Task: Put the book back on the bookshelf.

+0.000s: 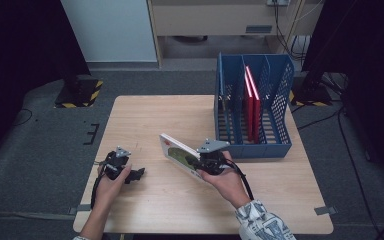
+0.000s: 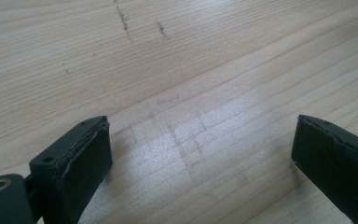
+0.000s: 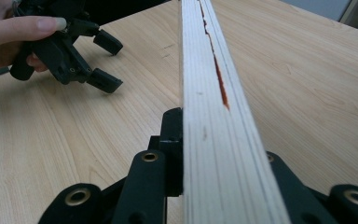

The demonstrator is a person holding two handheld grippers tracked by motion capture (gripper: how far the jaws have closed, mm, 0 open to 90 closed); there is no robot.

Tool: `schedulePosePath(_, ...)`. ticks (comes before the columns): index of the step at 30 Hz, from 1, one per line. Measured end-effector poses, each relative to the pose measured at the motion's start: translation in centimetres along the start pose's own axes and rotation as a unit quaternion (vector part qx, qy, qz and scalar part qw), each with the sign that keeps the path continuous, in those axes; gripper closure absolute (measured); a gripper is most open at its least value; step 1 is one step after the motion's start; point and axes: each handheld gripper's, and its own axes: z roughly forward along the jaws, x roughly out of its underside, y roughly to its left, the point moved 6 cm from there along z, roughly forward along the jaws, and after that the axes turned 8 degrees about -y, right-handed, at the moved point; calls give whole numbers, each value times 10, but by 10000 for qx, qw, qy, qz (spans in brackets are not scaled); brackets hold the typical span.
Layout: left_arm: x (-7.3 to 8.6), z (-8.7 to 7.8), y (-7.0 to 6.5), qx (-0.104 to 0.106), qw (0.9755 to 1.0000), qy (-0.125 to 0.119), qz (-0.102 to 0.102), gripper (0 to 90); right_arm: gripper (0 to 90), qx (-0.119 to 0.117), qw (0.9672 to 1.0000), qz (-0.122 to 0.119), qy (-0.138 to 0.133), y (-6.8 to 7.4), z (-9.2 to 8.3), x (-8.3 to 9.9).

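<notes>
The right gripper [image 1: 198, 164] is clamped on a book [image 1: 179, 153], whose page edge [image 3: 214, 116] runs straight up between its jaws in the right gripper view; the book is tilted above the wooden table [image 1: 145, 120], stretching toward 10 o'clock from the grip. The left gripper [image 1: 136, 174], at 9 o'clock from the book, rests spread wide with nothing between its pads [image 2: 81, 163]. A blue file rack [image 1: 280, 145] holding red books [image 1: 252, 100] stands at 1 o'clock.

One white book [image 1: 179, 151], two red books [image 1: 252, 102] (upright), one blue rack [image 1: 279, 145], two tools, one table [image 1: 155, 200].
</notes>
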Motion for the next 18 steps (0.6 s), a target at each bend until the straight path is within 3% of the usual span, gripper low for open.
schedulePosePath(11, 1, 1, -1, -4, 10000, 30, 63, 31, 756, 17, 9999, 1, -110, -2, -18, -5)
schedulePosePath(18, 3, 3, -3, -8, 9999, -140, 18, 5, 756, 77, 9998, 31, -178, -6, -37, -5)
